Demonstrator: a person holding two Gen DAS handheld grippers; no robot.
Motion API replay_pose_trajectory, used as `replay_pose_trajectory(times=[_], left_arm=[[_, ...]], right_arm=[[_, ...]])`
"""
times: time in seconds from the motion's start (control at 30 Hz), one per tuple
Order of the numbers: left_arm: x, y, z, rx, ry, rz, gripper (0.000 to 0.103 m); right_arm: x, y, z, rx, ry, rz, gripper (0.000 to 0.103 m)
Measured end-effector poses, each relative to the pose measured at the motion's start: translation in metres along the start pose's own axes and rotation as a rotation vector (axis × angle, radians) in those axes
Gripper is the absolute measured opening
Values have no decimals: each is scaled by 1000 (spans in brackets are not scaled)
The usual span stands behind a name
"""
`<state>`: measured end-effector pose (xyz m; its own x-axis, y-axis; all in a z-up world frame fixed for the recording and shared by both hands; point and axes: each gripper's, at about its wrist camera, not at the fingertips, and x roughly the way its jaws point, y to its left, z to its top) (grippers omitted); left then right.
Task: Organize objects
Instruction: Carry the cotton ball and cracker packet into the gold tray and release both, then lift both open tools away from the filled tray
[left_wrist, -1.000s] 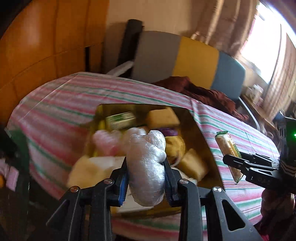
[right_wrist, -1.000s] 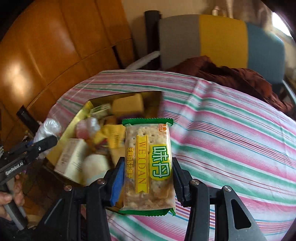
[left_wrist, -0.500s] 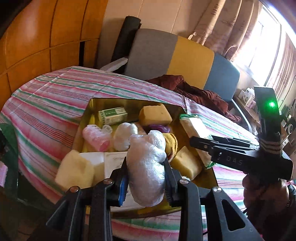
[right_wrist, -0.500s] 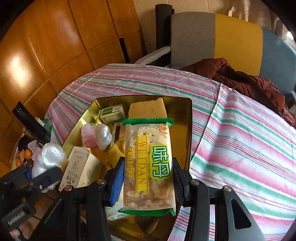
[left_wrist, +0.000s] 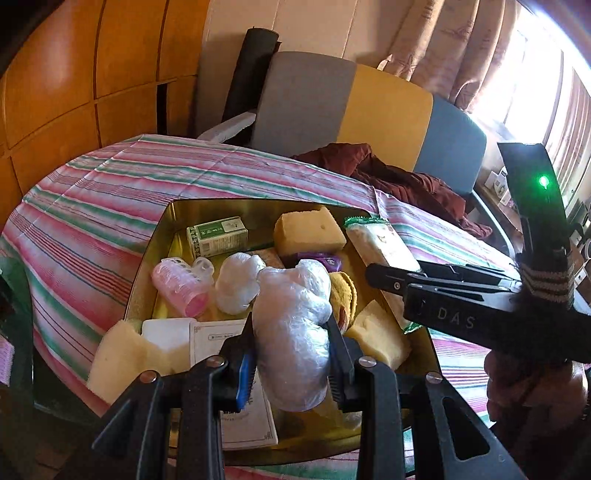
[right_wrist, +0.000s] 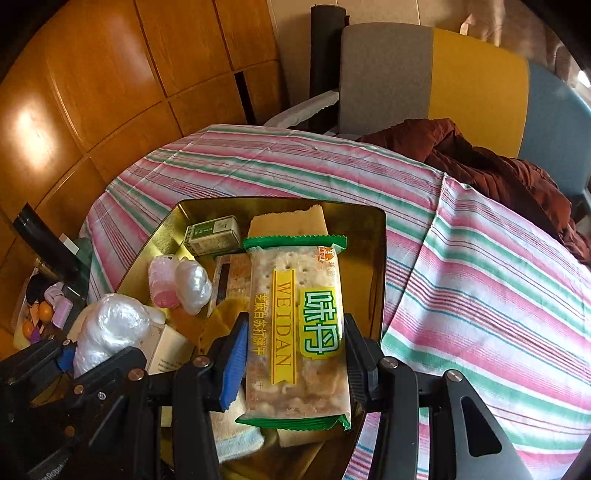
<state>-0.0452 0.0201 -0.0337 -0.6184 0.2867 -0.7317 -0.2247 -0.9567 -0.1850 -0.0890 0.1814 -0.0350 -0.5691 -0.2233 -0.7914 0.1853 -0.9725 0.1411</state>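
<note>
Left gripper (left_wrist: 291, 363) clamping crinkly plastic-wrapped bundle (left_wrist: 293, 332), right gripper (right_wrist: 295, 354) pinching glossy flat cracker packet (right_wrist: 297, 325), both above shiny gold tray (right_wrist: 373, 236)

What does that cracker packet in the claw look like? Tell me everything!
The cracker packet is a long, see-through plastic wrapper with green crimped ends, a yellow stripe reading WEIDAN and a green label. Pale, dotted crackers show inside. It is sealed and held lengthwise in the right claw, pinched on both long sides, above the gold tray.
</note>
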Motion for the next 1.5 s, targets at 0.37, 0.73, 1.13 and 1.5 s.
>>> replay_pose_trajectory(times=[0.37,0.73,1.13,1.5], left_arm=[[9,-4,0,0,20,21,33],[15,-5,-1,2,33,41,39],[2,-7,0,24,-18,129,63],[-42,-16,2,46,-145,281,67]], right_arm=[[6,-3,7,4,-3,-9,48],[13,-6,8,12,8,-10,49],[4,-5,-3,29,-18,-27,67],[-36,3,-44,43,-97,-117,80]])
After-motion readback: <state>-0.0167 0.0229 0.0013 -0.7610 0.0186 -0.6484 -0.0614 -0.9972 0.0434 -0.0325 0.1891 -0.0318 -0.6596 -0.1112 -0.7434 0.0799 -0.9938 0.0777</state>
